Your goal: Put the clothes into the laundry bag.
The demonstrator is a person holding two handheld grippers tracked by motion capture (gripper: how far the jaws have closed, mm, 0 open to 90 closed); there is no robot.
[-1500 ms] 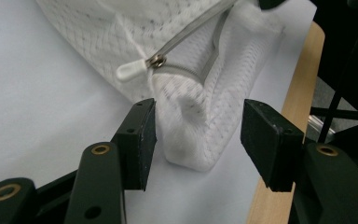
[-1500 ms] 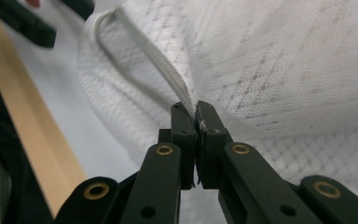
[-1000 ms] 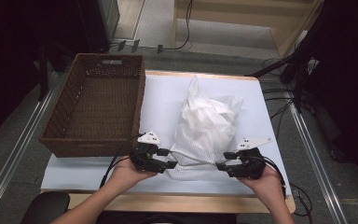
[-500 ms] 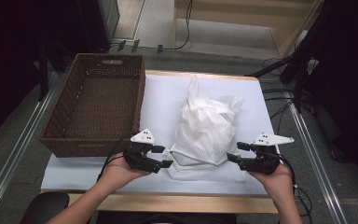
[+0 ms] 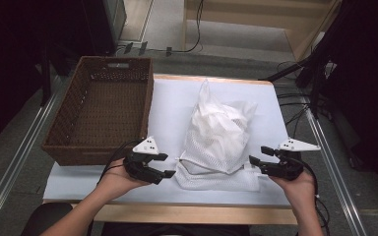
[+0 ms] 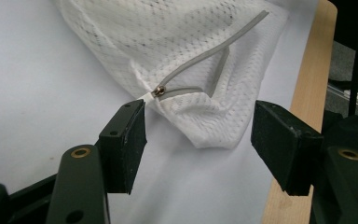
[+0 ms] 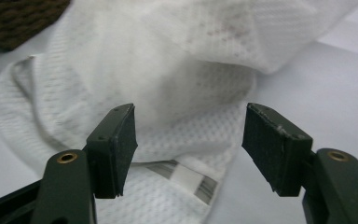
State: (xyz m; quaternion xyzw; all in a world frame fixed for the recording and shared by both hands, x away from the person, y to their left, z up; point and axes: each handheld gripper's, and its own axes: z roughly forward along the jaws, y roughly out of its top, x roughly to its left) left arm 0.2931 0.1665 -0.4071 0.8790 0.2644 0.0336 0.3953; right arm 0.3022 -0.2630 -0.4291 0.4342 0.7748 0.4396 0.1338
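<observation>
White sheeting covers your table (image 5: 128, 179), and the mesh bag (image 5: 219, 142) lies in the middle of it, stuffed with white cloth, just right of the wicker basket (image 5: 101, 113). Your left gripper (image 5: 163, 165) sits at the bag's near left corner, jaws apart and just been opening, the zip pull (image 6: 159, 90) just ahead of them, nothing pinched. Your right gripper (image 5: 256, 158) is at the bag's near right corner, jaws just opened wide, mesh between them but unpressed.
</observation>
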